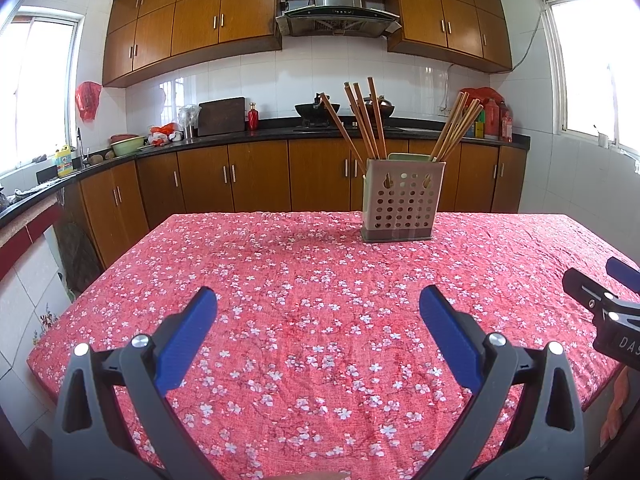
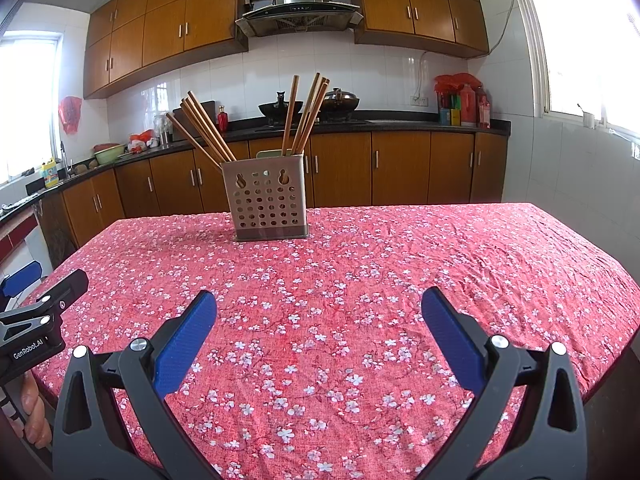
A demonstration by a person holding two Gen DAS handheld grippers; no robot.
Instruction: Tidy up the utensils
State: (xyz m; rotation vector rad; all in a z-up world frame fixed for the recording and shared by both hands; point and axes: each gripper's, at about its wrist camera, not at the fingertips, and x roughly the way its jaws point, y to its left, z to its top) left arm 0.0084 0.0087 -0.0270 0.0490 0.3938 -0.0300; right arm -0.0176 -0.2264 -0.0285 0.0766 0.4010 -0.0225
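Floral tablecloth [image 1: 320,300], holder [image 1: 402,200] far edge

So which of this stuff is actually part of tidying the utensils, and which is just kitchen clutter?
Part of the job:
chopsticks
perforated holder
left gripper, open
right gripper, open

Just lying about:
wok on the stove
red bottle
green basin
floral tablecloth
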